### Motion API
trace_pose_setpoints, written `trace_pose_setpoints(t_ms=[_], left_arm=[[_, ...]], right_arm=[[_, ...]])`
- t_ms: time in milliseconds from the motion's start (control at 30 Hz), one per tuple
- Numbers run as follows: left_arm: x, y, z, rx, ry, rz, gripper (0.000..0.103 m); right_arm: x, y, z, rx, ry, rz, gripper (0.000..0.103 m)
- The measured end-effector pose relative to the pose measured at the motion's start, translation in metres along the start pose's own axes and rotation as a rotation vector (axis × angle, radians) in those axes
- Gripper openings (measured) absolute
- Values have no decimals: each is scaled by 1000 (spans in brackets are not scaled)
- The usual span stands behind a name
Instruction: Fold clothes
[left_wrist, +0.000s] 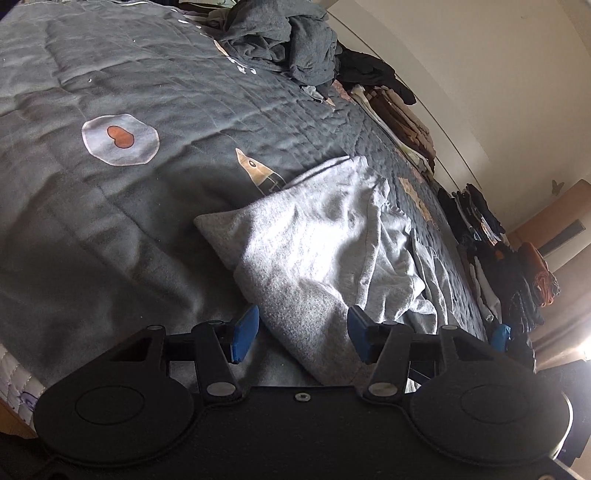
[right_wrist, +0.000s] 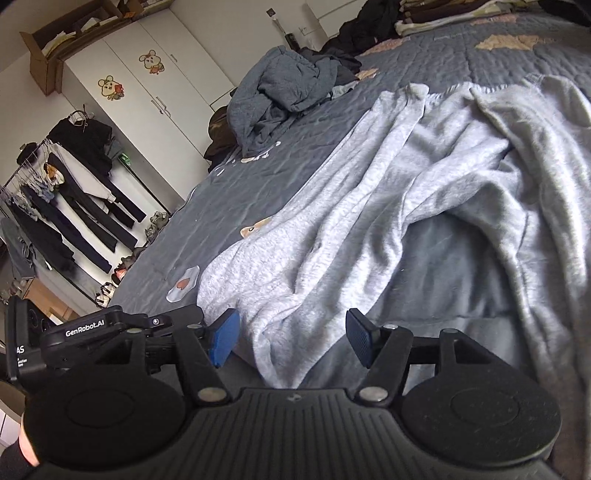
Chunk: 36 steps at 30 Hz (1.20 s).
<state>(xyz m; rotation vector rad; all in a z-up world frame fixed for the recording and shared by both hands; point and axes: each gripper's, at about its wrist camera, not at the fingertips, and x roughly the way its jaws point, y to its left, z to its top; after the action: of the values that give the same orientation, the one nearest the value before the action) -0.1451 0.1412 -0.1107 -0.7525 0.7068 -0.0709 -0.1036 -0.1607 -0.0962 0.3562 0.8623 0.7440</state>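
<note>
Bed (left_wrist: 110, 221) with grey quilt fills both views. Light grey sweatshirt (left_wrist: 314, 240) lies crumpled, not flat, centre to lower right of left view; long axis runs from lower centre toward upper right in right view (right_wrist: 369, 221). Dark grey clothes heap (left_wrist: 280, 40) top centre; folded stacks (left_wrist: 402, 122) along right edge. Left claw (left_wrist: 301, 338) apart, straddling near hem. Right claw (right_wrist: 291, 341) apart, hem between pads. Both equally near.

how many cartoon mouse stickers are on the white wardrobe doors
2. One mouse sticker is on the left wardrobe door, the other sticker higher on the next door to its right. None appear hidden.
</note>
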Motion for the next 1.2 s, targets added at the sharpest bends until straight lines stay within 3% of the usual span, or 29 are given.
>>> trace_pose_setpoints(t_ms=[167, 233, 267, 300, 333, 500, 700, 867, 967, 1033, 1200], left_arm=[[-5, 8, 4, -11, -15, 9, 53], [-7, 11, 6, -15, -22, 11, 53], [-9, 12, 7, -18, -26, 12, 53], [-10, 14, 7, -21, -29, 13, 53], [-11, 15, 8, -22, -32, 17, 53], [-15, 17, 11, -14, -36, 33, 53], [-13, 17, 13, 10, -43, 77, 59], [-6, 20, 20, 0, -35, 87, 59], [3, 24, 24, -28, -12, 89, 60], [9, 26, 27, -40, -6, 99, 60], [20, 30, 31, -63, -1, 80, 63]], right_arm=[[19, 14, -4, -34, 20, 17, 63], [23, 19, -6, -59, 29, 26, 57], [26, 21, -7, -65, 48, 22, 45], [29, 23, -8, -71, 67, 18, 21], [31, 25, -10, -74, 83, 15, 8], [26, 25, -26, -44, 114, 10, 5], [22, 22, -35, -22, 145, -6, 6], [13, 27, -28, -49, 121, -14, 15], [8, 30, -24, -65, 106, -20, 28], [8, 28, -21, -55, 80, -18, 52], [27, 20, -18, -48, 45, -45, 56]])
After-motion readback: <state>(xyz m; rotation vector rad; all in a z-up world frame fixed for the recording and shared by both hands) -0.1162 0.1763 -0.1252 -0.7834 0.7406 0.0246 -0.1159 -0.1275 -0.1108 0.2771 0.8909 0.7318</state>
